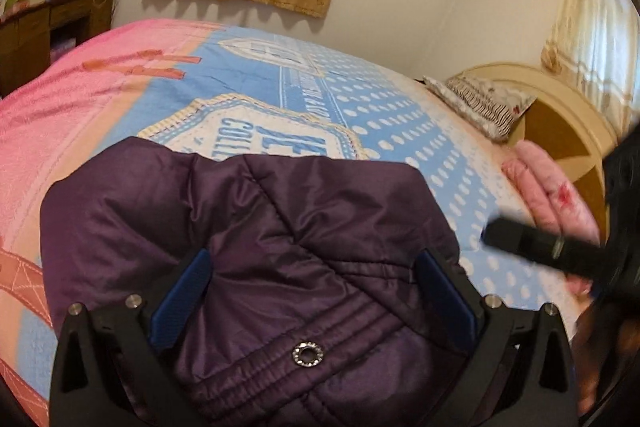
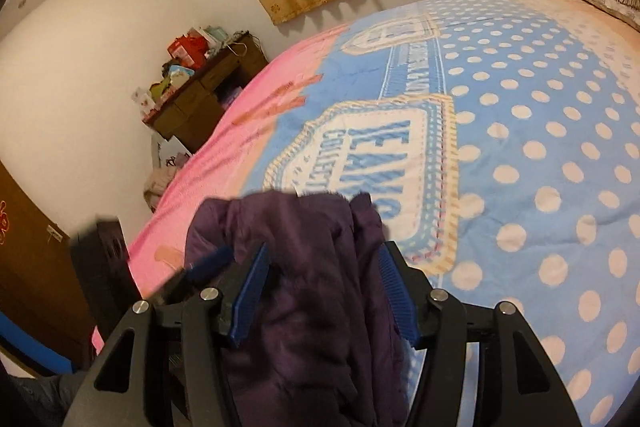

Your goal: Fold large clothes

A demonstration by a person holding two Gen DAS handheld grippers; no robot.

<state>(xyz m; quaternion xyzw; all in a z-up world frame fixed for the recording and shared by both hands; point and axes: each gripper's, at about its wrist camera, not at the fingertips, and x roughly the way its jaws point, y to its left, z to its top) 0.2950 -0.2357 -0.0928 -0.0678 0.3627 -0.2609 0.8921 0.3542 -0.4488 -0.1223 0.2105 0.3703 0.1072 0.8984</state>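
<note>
The left gripper (image 1: 312,291) tilts downward over a purple quilted jacket (image 1: 248,235) lying on the bed (image 1: 400,131). Its jaws stand wide apart, and the blue pads (image 1: 188,287) sit to either side of the padded cloth without pressing it. The jacket fills the space between and below the fingers, bunched into a broad mound on the blue, dotted bedspread, with its pink part to the left. A snap button (image 1: 307,354) with a sparkly ring shows on a stitched band near the camera; the band runs slantwise from lower left to upper right. The jacket is so crumpled that its long axis cannot be told.

At the right edge of this view a blurred black finger of the right gripper (image 1: 532,239) reaches in above the bedspread.

In its own view the right gripper (image 2: 320,291) also points downward. Its jaws are about half open, with a thick fold of the jacket (image 2: 304,267) between the blue pads (image 2: 252,295). The cloth runs from the camera out past the fingertips and looks lifted off the bedspread; whether the pads clamp it cannot be told. The left gripper (image 2: 104,251) shows blurred at the left.
</note>
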